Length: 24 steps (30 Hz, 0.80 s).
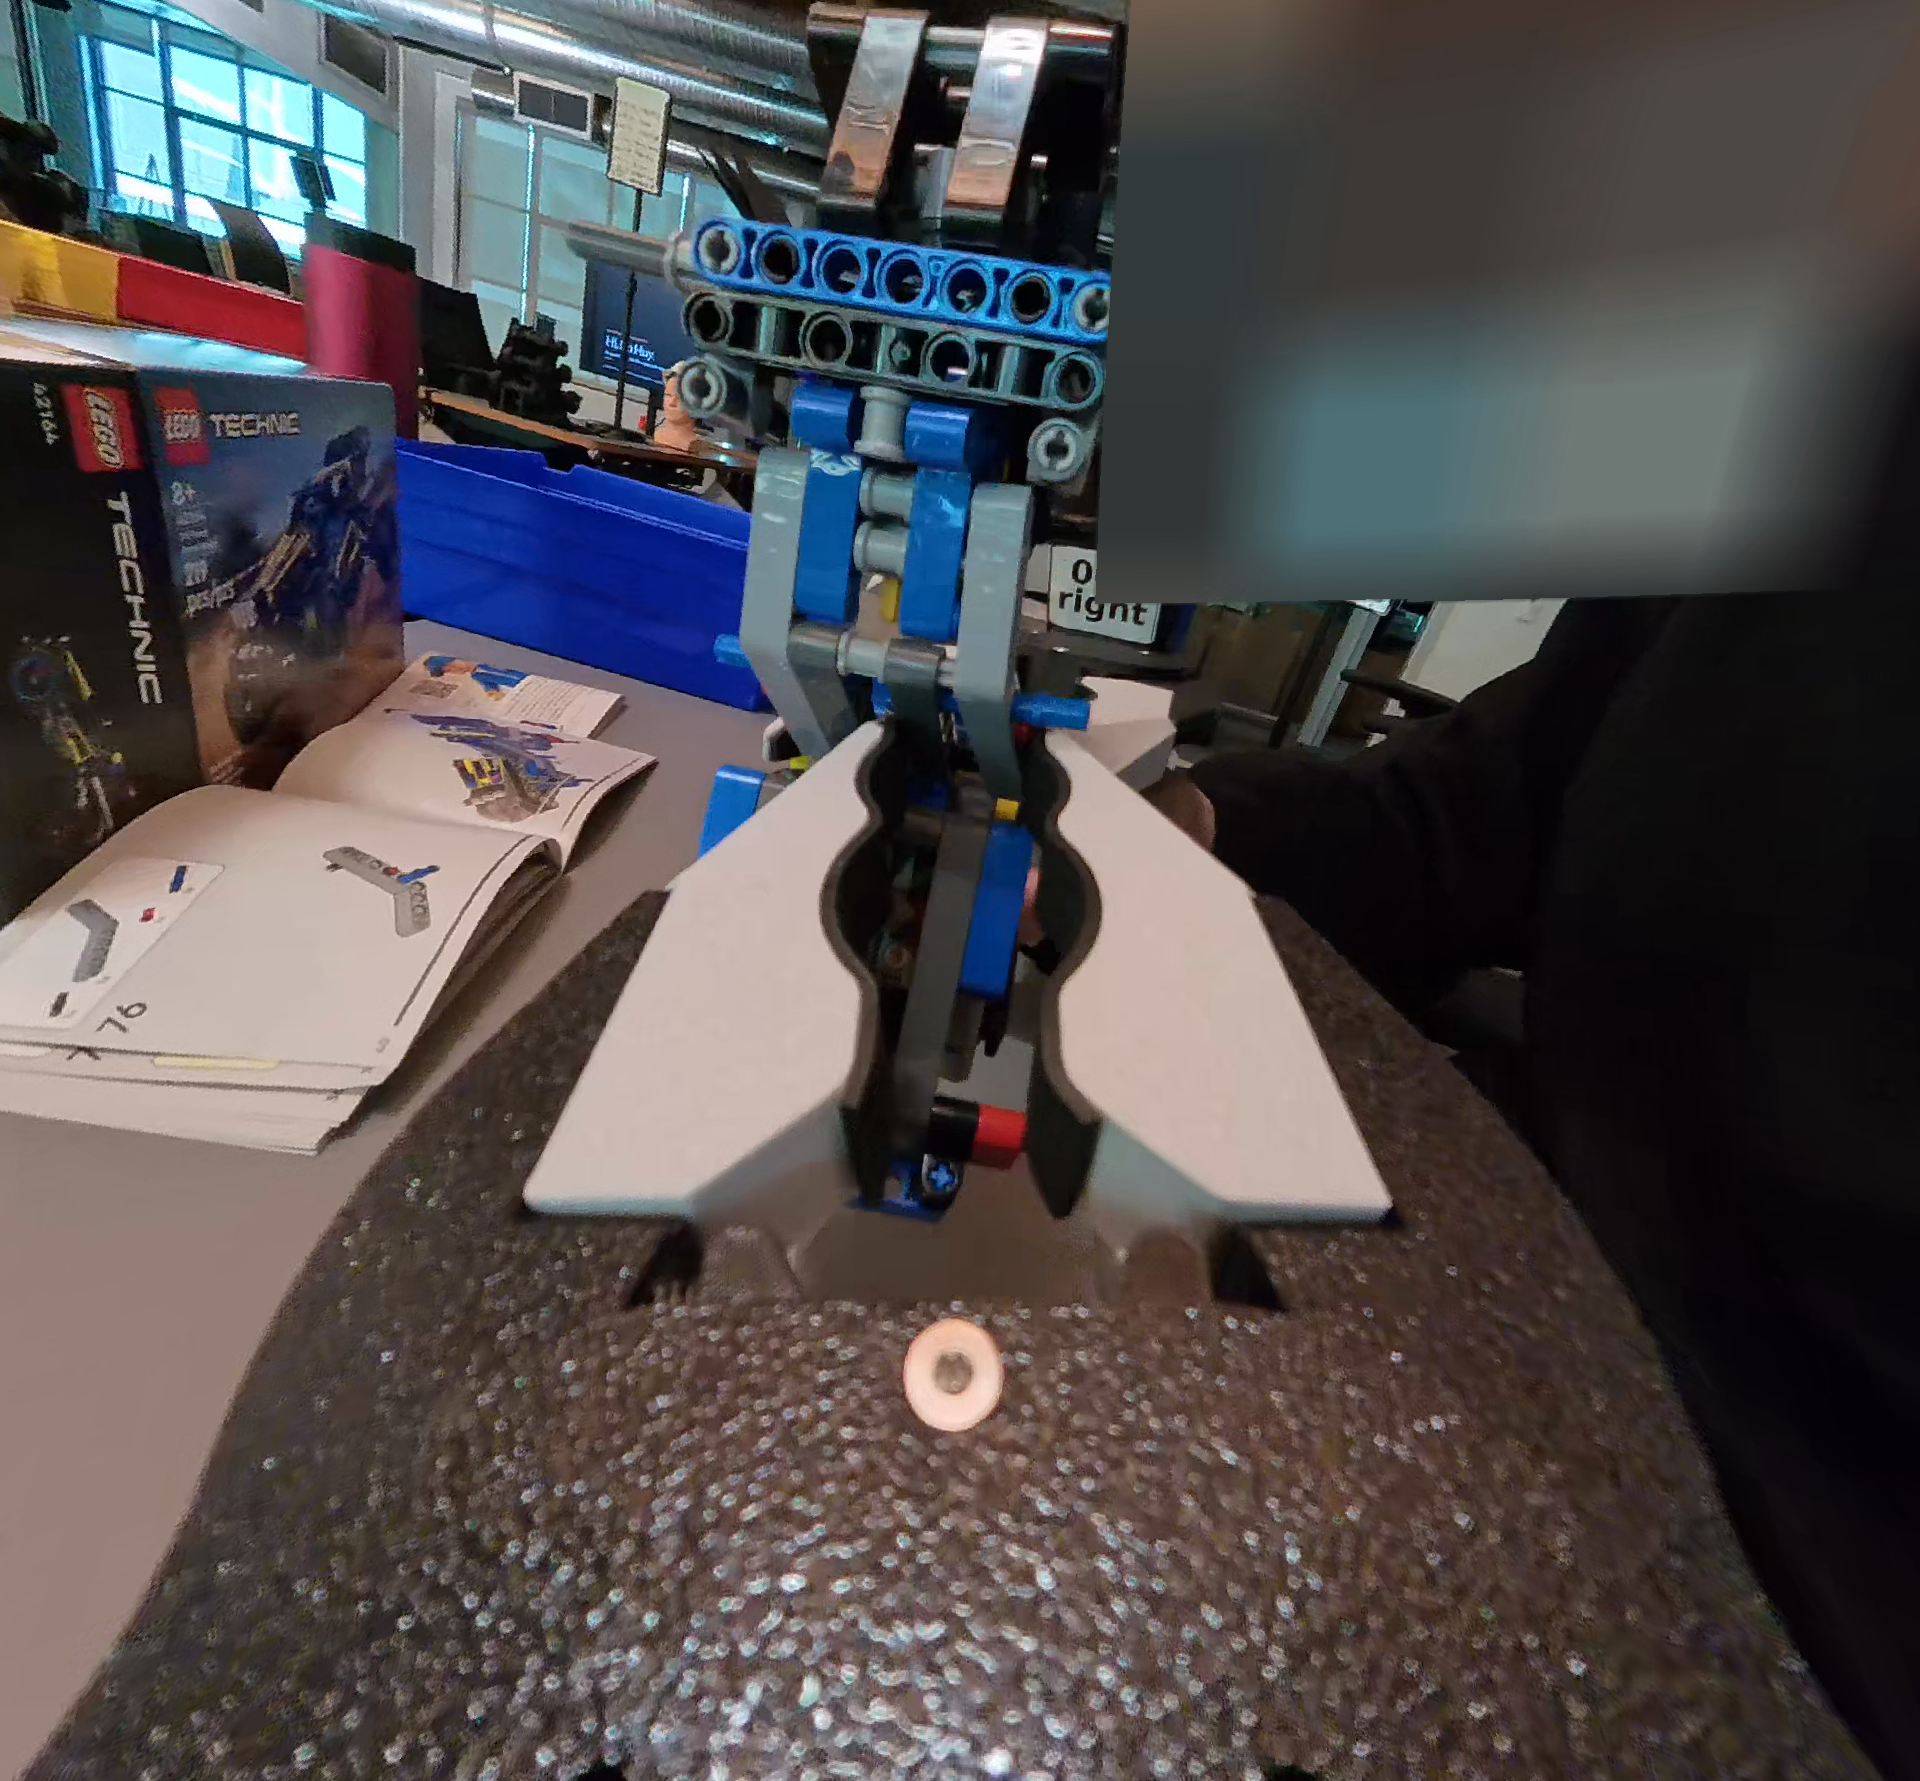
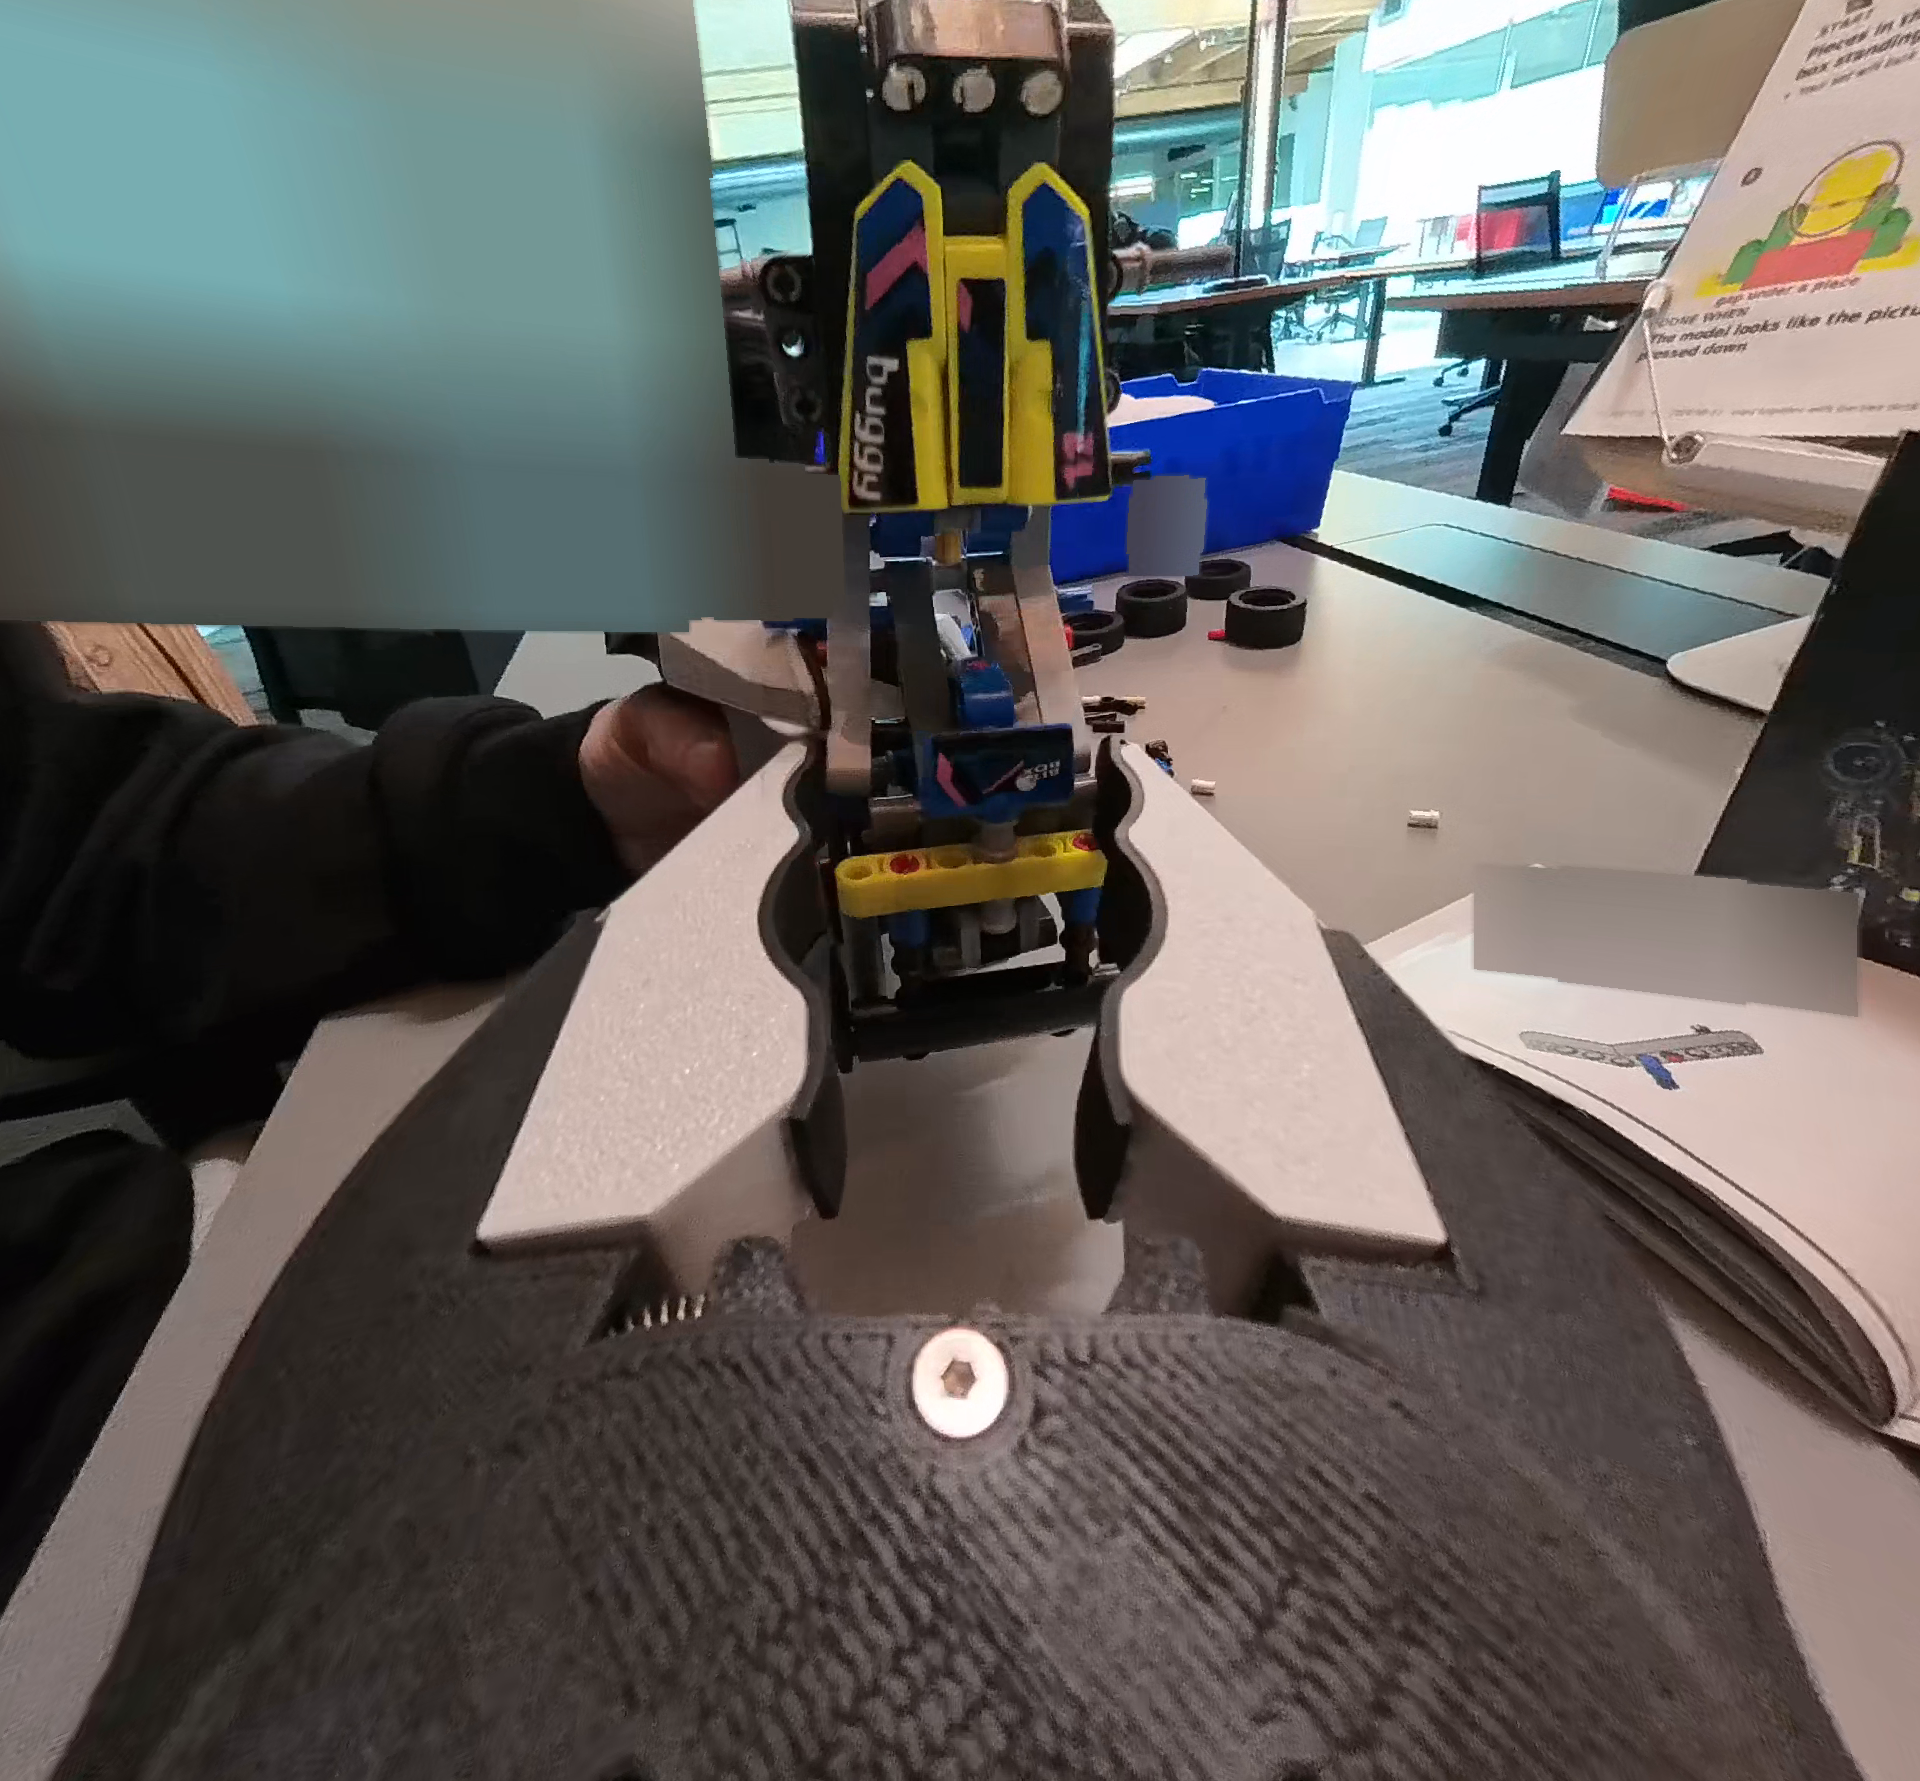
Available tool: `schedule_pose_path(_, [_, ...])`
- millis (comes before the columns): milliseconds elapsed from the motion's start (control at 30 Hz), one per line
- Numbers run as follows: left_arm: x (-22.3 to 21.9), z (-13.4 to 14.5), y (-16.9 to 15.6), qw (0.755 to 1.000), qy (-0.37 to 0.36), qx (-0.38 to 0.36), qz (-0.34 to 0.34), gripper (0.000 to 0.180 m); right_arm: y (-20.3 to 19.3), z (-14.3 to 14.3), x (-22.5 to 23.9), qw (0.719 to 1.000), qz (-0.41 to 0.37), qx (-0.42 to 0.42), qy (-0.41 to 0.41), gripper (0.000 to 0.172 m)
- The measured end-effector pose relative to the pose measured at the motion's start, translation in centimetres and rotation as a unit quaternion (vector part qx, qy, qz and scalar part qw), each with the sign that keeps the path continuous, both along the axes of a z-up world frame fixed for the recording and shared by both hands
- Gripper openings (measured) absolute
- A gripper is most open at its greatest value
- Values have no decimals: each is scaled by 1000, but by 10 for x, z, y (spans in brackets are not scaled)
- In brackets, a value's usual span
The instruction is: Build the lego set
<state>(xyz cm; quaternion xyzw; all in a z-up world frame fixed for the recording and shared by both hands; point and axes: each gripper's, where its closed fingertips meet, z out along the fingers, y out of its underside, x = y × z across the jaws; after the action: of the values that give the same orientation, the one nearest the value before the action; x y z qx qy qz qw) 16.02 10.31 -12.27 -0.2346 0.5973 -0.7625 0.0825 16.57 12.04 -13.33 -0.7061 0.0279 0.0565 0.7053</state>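
Right wrist view: both hand-held grippers (image 2: 961, 786) clamp the toy-brick model (image 2: 966, 329) above the table (image 2: 1455, 713)

Open booklet (image 2: 1704, 1201) cut by right edge; box (image 1: 94, 630) cut at left edge; model (image 1: 914, 952) lower part hidden between left gripper (image 1: 961, 755) fingers.

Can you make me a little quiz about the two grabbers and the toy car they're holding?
1. True or false: both grippers grip the same brick-built buggy model.
2. What colour is the beam between the right gripper's fingers? A red, B yellow, C green.
3. Fill in: beside the left gripper an open ____ lies on the table.

Key: 1 true; 2 B; 3 instruction booklet.
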Motion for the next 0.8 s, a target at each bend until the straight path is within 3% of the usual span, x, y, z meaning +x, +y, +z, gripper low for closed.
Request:
schedule_pose_path(467, [4, -4, -2, 999, 33, -9, 14, 19, -1, -7, 3, 998, 19, -43, -46, 48])
schedule_pose_path(667, [6, -7, 3, 999, 42, -11, 14, 20, 4, -9, 3, 999, 34, -39, 7, 49])
schedule_pose_path(800, [7, -8, 0, 999, 36, -1, 16, 20, 3, -7, 5, 1000, 17, -20, -1, 49])
